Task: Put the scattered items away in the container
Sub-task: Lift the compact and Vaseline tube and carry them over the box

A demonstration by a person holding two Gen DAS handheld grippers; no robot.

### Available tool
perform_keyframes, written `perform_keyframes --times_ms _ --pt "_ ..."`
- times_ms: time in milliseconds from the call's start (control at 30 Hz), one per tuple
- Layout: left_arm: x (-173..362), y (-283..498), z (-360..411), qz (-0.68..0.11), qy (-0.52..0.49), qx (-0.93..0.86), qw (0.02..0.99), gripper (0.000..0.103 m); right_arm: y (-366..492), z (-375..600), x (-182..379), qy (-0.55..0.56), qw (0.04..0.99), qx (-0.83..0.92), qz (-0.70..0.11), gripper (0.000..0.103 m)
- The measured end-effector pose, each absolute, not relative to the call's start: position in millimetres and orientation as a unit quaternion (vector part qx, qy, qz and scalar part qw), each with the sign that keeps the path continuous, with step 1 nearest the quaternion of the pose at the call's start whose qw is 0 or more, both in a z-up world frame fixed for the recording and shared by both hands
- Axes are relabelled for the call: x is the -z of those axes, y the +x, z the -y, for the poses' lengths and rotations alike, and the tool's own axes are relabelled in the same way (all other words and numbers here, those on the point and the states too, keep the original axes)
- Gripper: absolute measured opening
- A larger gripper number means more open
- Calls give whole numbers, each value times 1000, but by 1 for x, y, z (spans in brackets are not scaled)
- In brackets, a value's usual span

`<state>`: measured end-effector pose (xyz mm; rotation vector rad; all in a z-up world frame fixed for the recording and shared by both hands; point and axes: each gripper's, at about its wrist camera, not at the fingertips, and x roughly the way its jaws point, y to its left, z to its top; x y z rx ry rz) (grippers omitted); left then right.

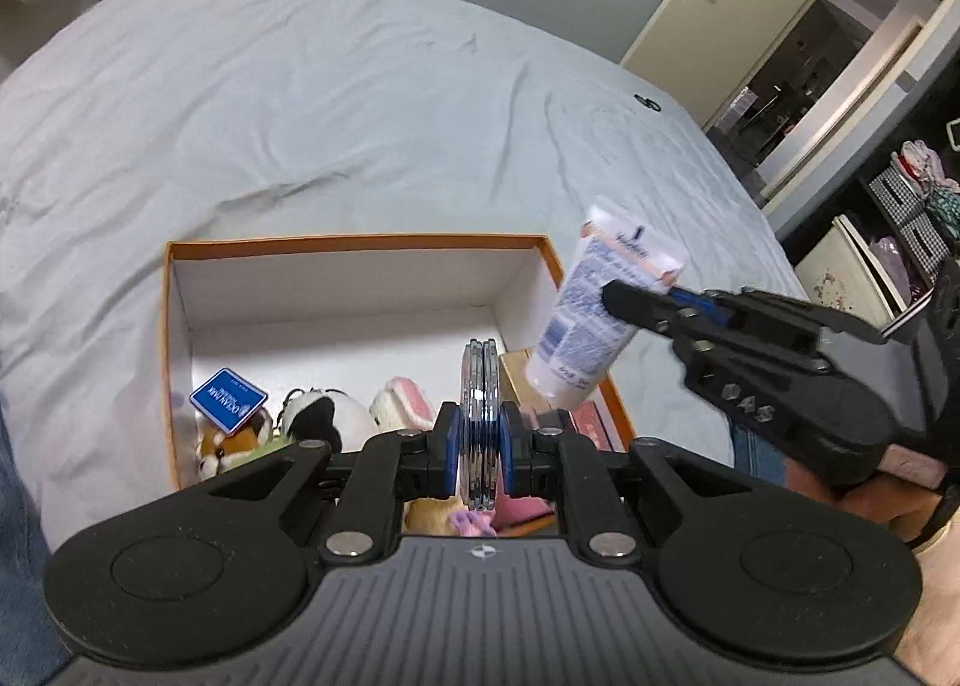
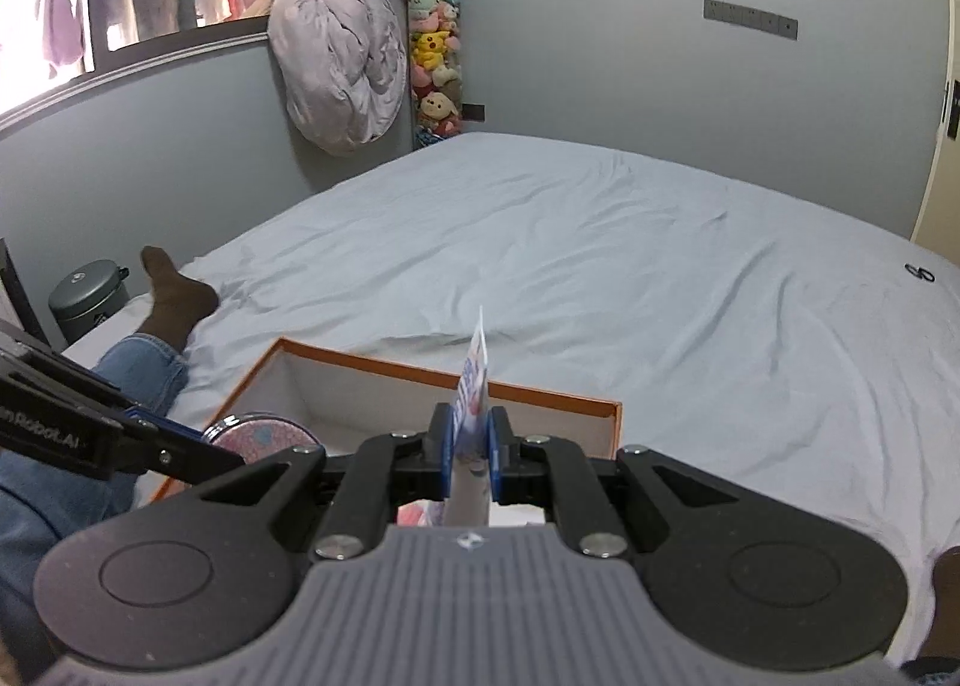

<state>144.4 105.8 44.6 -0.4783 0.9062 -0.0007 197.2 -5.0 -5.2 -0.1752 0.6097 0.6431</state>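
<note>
In the left wrist view, the left gripper (image 1: 480,440) sits low in the middle of the frame, and its two blue pads are closed tight on a round, flat, shiny compact (image 1: 480,422) that stands on its edge between them. Behind it, in the lower middle of the frame, is the orange box (image 1: 354,243) with white walls, lying open on the pale blue bed (image 1: 300,104). Inside the box, near the lower left, there are a blue card (image 1: 228,399), a black and white plush toy (image 1: 318,416), a brown and white plush toy (image 1: 225,449) and a pink and white soft thing (image 1: 405,407). At the right of the frame the right gripper (image 1: 636,302) reaches in, closed on a white tube (image 1: 591,320) with blue print. The tube hangs tilted, cap end down, just over the right wall of the box. A hand (image 1: 864,500) holds that gripper at the lower right. In the right wrist view, the right gripper (image 2: 472,446) is in the lower middle, with the tube (image 2: 474,380) squeezed thin between its pads and sticking up. The box (image 2: 456,377) lies just beyond it on the bed (image 2: 600,242). At the left edge the left gripper (image 2: 198,446) comes in, holding the compact (image 2: 264,431), whose pink patterned face shows over the near left part of the box. A leg in blue jeans (image 2: 141,362) with a brown sock (image 2: 174,290) rests on the bed at the left. A small black thing (image 2: 919,272) lies on the sheet at the far right.
</note>
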Motion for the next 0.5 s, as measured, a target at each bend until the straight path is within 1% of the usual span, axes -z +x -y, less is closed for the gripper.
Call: perform_keyframes --times_ms 167,233,367,500 --pt "-30 169 -109 -437 -230 0 870 15 225 -9 39 -94 889 -306 -326 12" --pt "-25 177 -112 -439 -234 2 867 15 230 -13 48 -99 888 -311 -323 12" --pt "-13 191 -115 -444 -240 1 863 15 234 -18 54 -112 887 -320 -314 13" --pt "-3 200 -118 -450 -250 2 857 15 241 -18 51 -96 888 -322 -314 12"
